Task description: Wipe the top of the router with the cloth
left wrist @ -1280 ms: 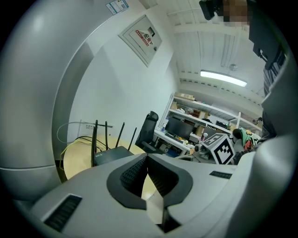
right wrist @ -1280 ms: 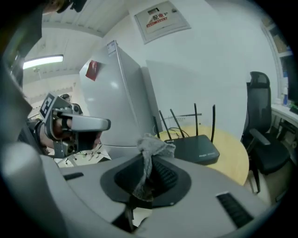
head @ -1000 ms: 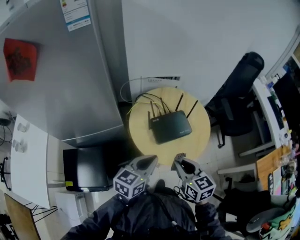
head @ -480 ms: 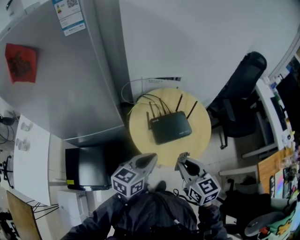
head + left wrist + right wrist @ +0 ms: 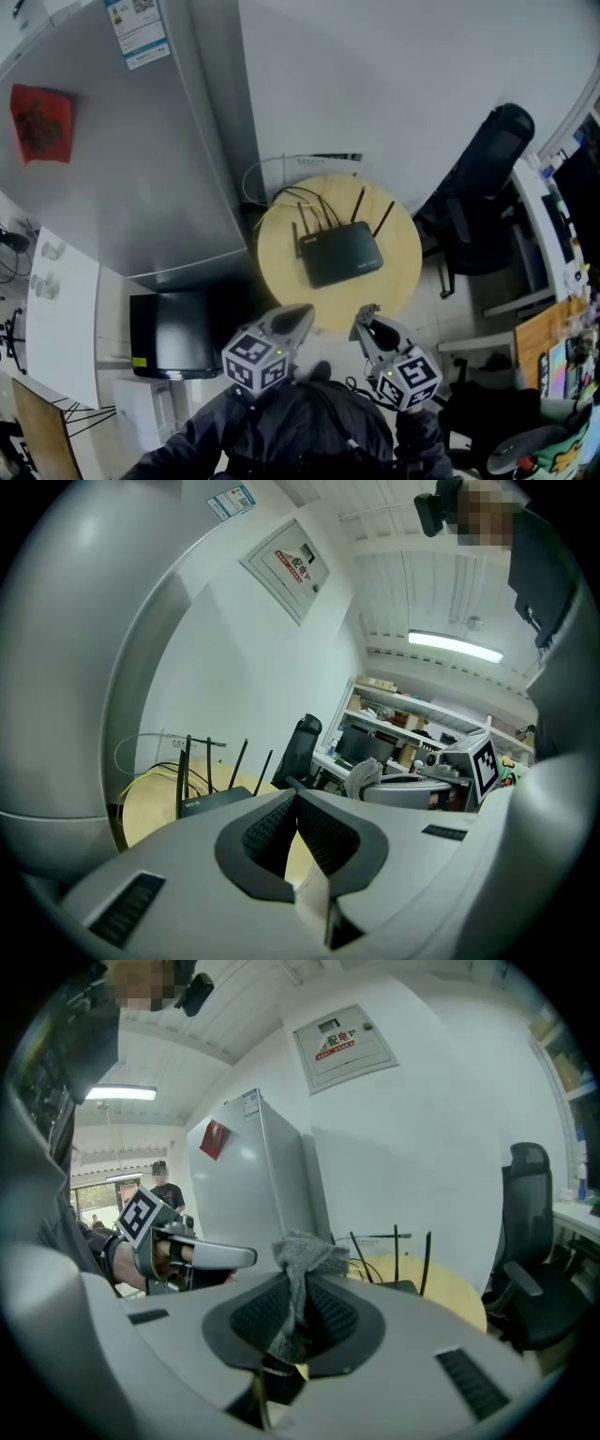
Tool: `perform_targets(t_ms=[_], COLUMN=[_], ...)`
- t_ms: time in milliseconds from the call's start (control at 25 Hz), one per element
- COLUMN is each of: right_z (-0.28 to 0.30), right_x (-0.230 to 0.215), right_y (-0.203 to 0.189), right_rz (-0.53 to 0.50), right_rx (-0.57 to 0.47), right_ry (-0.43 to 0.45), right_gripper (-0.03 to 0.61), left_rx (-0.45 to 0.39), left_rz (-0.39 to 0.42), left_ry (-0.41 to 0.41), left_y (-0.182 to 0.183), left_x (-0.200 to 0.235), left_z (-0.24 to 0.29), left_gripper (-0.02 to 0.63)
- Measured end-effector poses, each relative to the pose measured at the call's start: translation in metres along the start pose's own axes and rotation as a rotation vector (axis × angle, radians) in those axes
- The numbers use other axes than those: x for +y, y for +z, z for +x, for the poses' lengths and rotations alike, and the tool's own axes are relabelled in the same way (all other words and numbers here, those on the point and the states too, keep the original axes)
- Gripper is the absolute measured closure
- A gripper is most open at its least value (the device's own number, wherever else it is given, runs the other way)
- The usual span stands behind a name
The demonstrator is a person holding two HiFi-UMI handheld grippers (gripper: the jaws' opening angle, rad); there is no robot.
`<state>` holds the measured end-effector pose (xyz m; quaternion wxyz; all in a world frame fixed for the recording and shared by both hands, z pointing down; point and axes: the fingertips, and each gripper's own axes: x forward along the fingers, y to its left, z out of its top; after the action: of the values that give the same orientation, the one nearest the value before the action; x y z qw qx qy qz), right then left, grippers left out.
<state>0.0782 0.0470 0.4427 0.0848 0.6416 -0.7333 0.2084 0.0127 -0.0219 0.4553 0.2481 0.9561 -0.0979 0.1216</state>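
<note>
A black router (image 5: 339, 255) with several upright antennas lies on a round wooden table (image 5: 403, 272). Both grippers hover at the table's near edge, short of the router. My left gripper (image 5: 300, 319) is shut, its pads meeting with nothing between them (image 5: 296, 799). My right gripper (image 5: 364, 321) is shut on a grey cloth (image 5: 305, 1252), which bunches up above the jaws. The router (image 5: 211, 802) shows ahead and left in the left gripper view. In the right gripper view the router (image 5: 401, 1285) lies ahead and right, beyond the cloth.
A tall grey fridge (image 5: 122, 159) stands left of the table, with a black box (image 5: 173, 337) below it. Cables (image 5: 281, 197) loop behind the router. A black office chair (image 5: 478, 187) and a cluttered desk (image 5: 553, 234) stand to the right.
Both grippers sit slightly lower in the head view than a second ago. Nothing visible has changed in the last half second.
</note>
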Motion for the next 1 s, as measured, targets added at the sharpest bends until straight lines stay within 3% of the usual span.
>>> perform_targets(t_ms=[1000], right_z=[0.014], right_x=[0.002], right_y=[0.004], right_rz=[-0.001], right_rx=[0.006], right_ry=[0.003], right_gripper=[0.509], left_rx=[-0.004], left_rz=[-0.008], left_ry=[0.001], left_y=[0.002], left_x=[0.015], left_z=[-0.001], left_gripper=[0.612])
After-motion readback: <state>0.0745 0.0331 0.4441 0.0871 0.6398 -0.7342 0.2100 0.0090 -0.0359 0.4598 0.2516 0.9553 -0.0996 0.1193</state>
